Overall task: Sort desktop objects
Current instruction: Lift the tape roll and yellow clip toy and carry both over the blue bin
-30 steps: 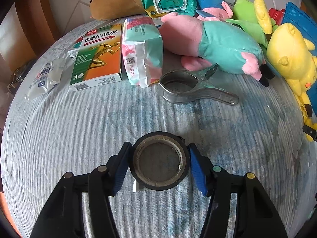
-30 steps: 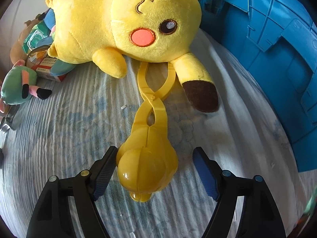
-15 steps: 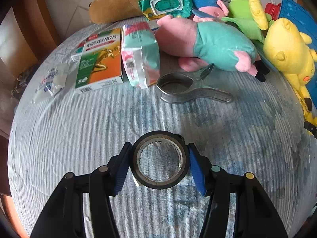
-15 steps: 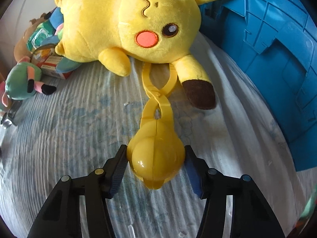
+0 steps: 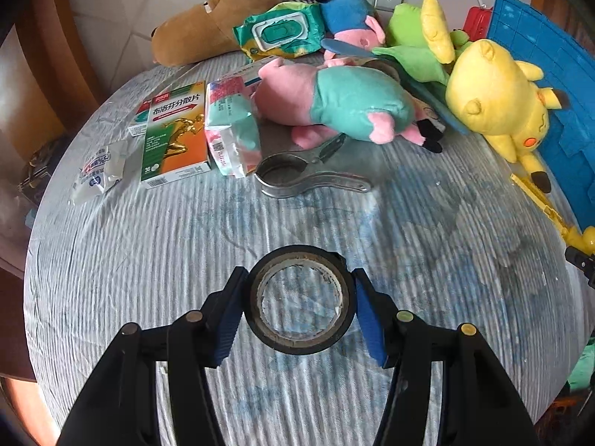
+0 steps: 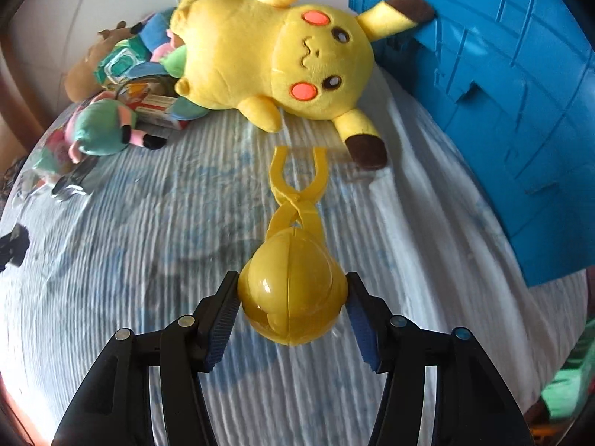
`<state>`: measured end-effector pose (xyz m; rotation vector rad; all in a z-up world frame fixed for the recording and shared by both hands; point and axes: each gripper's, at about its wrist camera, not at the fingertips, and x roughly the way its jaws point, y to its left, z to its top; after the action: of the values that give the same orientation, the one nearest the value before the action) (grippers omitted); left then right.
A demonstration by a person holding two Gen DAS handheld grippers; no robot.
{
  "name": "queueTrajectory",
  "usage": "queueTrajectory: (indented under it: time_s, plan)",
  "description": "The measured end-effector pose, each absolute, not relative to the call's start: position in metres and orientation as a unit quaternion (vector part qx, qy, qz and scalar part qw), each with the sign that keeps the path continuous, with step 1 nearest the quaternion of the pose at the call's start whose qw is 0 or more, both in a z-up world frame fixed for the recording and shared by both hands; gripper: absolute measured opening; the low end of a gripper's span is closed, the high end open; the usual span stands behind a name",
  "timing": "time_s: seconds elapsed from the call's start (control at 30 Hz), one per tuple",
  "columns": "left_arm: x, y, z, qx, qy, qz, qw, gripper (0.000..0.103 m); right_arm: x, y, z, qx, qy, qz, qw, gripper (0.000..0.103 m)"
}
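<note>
A carry step is judged to be in hand: each hand-held gripper is clamped on one object above the cloth-covered worktop [image 5: 111, 278]. The left hand-held gripper [image 5: 300, 306] is closed on a black tape roll [image 5: 300, 342], its blue pads pressed against the roll's left and right outer walls; the cloth is seen through the roll's bore, so the roll appears to be raised clear of the surface. The right hand-held gripper [image 6: 292, 306] is closed on the ball end of a yellow snowball-maker clip [image 6: 292, 290], whose forked handles extend to the far side and end near the foot of a yellow plush [image 6: 279, 48]. Whether the clip's handles rest on the cloth cannot be told. A blue crate [image 6: 502, 130] stands at the far right and is the only container in view; whether it is the sorting destination cannot be settled from these views. The next move calls for a steady grip on both objects and for clearance from the metal clamp [image 5: 308, 182], the medicine box [image 5: 174, 137] and the plush toys at the far side.
</note>
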<state>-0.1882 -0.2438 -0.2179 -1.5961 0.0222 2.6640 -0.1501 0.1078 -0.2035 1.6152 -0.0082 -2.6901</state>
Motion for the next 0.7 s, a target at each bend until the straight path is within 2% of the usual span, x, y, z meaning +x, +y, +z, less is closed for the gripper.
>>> queueTrajectory:
  time_s: [0.2, 0.43, 0.7]
  plan:
    - [-0.165, -0.206, -0.185, -0.501, 0.004, 0.865, 0.038, 0.055, -0.149, 0.121, -0.177, 0.492, 0.023, -0.87, 0.022, 0.055]
    - [-0.132, -0.154, -0.143, -0.486, -0.004, 0.873, 0.051, 0.055, -0.144, 0.126, -0.119, 0.447, 0.077, -0.888, 0.073, 0.055]
    - [-0.12, -0.11, -0.102, -0.477, -0.017, 0.877, 0.063, 0.055, -0.147, 0.133, -0.085, 0.422, 0.092, -0.895, 0.107, 0.055]
